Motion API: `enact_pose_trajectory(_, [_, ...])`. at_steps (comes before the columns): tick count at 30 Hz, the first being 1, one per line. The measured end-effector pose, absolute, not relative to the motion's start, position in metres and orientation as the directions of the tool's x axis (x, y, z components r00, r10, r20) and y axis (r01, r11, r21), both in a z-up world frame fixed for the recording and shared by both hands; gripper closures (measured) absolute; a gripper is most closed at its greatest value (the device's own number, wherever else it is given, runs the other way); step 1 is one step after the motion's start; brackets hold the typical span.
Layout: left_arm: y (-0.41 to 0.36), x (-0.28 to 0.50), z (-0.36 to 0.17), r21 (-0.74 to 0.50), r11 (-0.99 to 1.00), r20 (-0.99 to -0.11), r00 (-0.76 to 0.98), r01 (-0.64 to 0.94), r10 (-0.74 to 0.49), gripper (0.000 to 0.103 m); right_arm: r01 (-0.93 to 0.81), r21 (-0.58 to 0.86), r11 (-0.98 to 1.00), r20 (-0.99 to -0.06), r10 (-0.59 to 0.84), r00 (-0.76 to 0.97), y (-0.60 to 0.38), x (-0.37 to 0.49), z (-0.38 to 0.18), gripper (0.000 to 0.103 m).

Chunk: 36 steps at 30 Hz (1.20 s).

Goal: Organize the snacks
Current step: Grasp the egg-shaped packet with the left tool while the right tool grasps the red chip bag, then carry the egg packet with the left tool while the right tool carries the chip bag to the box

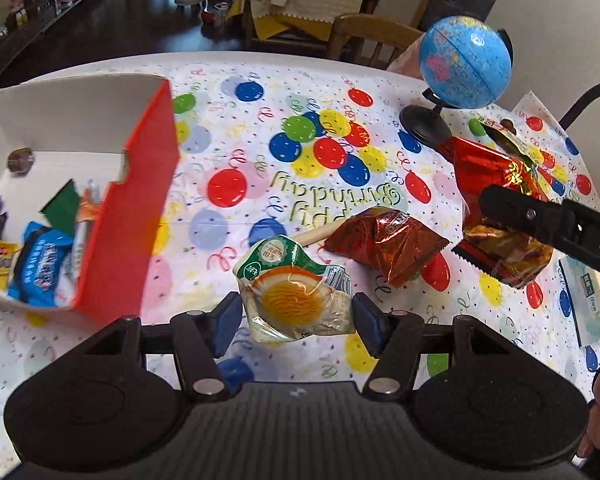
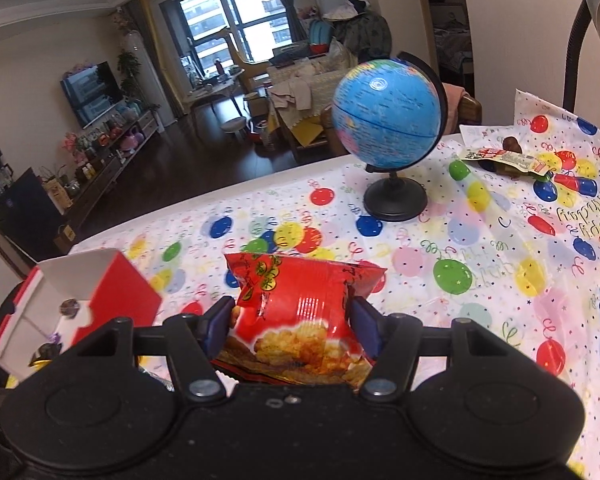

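Note:
My left gripper (image 1: 296, 316) is shut on a clear packet with a green top and an orange disc (image 1: 296, 300), held above the table. My right gripper (image 2: 292, 326) is shut on a red snack bag with fried pieces pictured on it (image 2: 300, 312); the left wrist view shows that bag (image 1: 496, 200) lifted at the right under the black finger (image 1: 512, 210). A red-and-white cardboard box (image 1: 136, 200) stands at the left and holds several packets, among them a blue one (image 1: 40, 268). A dark red foil packet (image 1: 384, 246) lies on the balloon-print tablecloth (image 1: 260, 128).
A blue globe on a black stand (image 2: 392, 116) stands at the table's far right. Behind it lie a flat snack packet (image 2: 504, 160) and a small brown object (image 2: 512, 144). A wooden stick (image 1: 312, 236) lies near the foil packet. A light box (image 1: 588, 292) sits at the right edge.

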<state>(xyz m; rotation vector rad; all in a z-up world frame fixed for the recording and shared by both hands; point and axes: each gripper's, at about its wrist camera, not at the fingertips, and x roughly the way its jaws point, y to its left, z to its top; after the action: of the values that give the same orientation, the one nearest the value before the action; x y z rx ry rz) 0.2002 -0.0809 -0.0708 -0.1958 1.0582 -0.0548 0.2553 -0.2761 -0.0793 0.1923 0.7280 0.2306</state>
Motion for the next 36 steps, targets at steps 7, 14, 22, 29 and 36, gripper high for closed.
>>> enact_pose_trajectory(7, [-0.056,0.179,-0.051,-0.191,0.977,-0.853,0.508,-0.091,-0.119,0.043,-0.205,0.250,0.946,-0.621,0.319,0.716,-0.256,0.234,-0.064,0.041])
enact_pose_trajectory(14, [-0.021,0.166,-0.035,-0.204,0.970,-0.839,0.533,-0.128,-0.106,0.043,-0.253,0.243,0.936,-0.614,0.350,0.707,-0.227,0.219,-0.053,0.041])
enact_pose_trajectory(22, [0.029,0.156,-0.020,-0.216,0.966,-0.821,0.562,-0.144,-0.100,0.043,-0.286,0.227,0.931,-0.608,0.364,0.705,-0.184,0.209,-0.042,0.041])
enact_pose_trajectory(29, [0.079,0.153,-0.006,-0.205,0.969,-0.804,0.588,-0.141,-0.085,0.043,-0.317,0.209,0.925,-0.606,0.377,0.700,-0.136,0.205,-0.037,0.041])
enact_pose_trajectory(36, [0.132,0.157,0.001,-0.178,0.973,-0.798,0.601,-0.148,-0.054,0.043,-0.342,0.188,0.921,-0.611,0.382,0.694,-0.087,0.204,-0.037,0.041])
